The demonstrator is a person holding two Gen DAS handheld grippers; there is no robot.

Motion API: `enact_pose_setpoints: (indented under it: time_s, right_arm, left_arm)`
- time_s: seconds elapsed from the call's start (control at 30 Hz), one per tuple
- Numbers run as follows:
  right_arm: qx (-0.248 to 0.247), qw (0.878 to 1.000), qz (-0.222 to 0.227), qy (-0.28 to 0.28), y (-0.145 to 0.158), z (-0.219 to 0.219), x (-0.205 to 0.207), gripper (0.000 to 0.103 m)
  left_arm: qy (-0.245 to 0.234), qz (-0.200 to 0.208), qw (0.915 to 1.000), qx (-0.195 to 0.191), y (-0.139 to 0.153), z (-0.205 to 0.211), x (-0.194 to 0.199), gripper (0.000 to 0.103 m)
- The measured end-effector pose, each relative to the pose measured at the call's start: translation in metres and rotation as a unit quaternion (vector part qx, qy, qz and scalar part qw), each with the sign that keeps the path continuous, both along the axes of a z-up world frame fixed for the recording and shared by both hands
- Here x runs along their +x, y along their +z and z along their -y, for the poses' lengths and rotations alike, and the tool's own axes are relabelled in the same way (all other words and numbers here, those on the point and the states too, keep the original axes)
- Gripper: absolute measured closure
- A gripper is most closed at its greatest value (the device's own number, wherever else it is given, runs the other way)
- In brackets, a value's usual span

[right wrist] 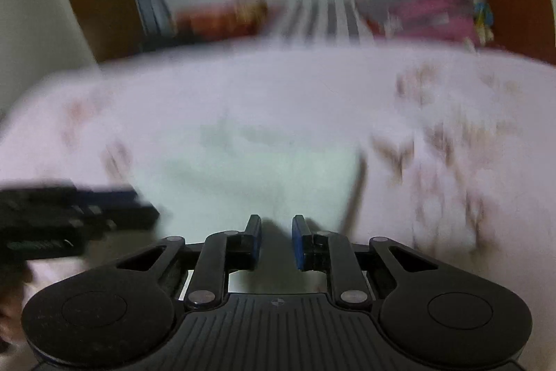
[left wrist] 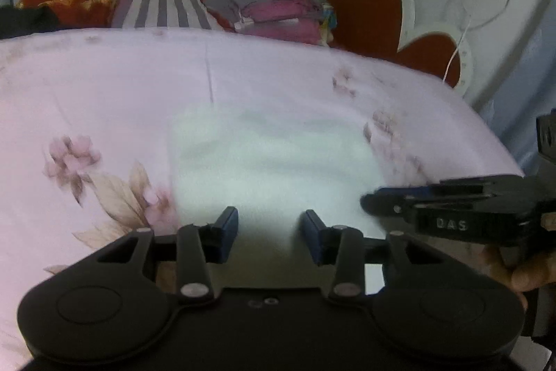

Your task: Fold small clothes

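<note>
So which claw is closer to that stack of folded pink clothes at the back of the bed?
Neither clearly. The left claw and right claw both hover open at the near edge of the white cloth, side by side, both far from the pink stack.

Right-wrist view motion-blurred; white cloth [right wrist: 264,176] indistinct

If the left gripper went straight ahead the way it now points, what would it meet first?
Most likely the white cloth lying flat on the floral bedsheet; the open left gripper points over it, though depth is unclear.
</note>
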State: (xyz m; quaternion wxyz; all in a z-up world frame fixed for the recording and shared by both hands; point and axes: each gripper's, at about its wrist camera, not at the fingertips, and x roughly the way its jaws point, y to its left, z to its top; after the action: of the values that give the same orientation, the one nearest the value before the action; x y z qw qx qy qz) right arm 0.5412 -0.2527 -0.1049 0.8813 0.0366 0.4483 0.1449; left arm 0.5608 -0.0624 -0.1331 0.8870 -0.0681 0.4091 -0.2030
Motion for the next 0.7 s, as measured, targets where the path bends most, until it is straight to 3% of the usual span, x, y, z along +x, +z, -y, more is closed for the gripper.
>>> enact_pose_setpoints:
  time_s: [0.13, 0.23, 0.33, 0.4, 0.5, 0.57, 0.63, 0.7]
  right_arm:
    - [0.002, 1.0, 0.014, -0.02, 0.01, -0.001, -0.005, 0.086]
    - [0.009, 0.998, 0.054, 0.01, 0.03, -0.007, -0.034, 0.086]
    - [-0.023, 0.998, 0.003, 0.054, 0.006, -0.027, -0.057, 0.086]
    - [-0.023, 0.999, -0.004, 0.048, 0.0, -0.029, -0.071, 0.086]
    - [-0.001, 0.999, 0.015, 0.042, 0.018, -0.025, -0.101, 0.086]
    - [-0.005, 0.998, -0.009, 0.055, 0.013, -0.026, -0.117, 0.086]
    - [-0.026, 0.998, -0.017, 0.063, -0.003, -0.026, -0.131, 0.086]
    - [-0.005, 0.999, -0.023, 0.043, 0.002, -0.017, -0.13, 0.086]
  left_arm:
    - [0.004, -0.004, 0.9995, -0.03, 0.02, -0.009, -0.007, 0.065]
    - [-0.011, 0.0, 0.9995, -0.029, 0.023, -0.014, -0.028, 0.065]
    - [-0.025, -0.023, 0.9994, -0.003, 0.003, -0.007, -0.05, 0.065]
    - [-0.028, -0.028, 0.9992, -0.002, 0.002, -0.008, -0.071, 0.065]
    - [-0.028, -0.023, 0.9993, -0.003, 0.003, -0.012, -0.103, 0.065]
    - [-0.029, -0.034, 0.999, 0.006, -0.004, -0.016, -0.118, 0.063]
    - [-0.032, -0.033, 0.9989, 0.009, -0.005, -0.017, -0.127, 0.063]
    - [-0.022, -0.036, 0.9991, 0.004, 0.004, -0.023, -0.123, 0.063]
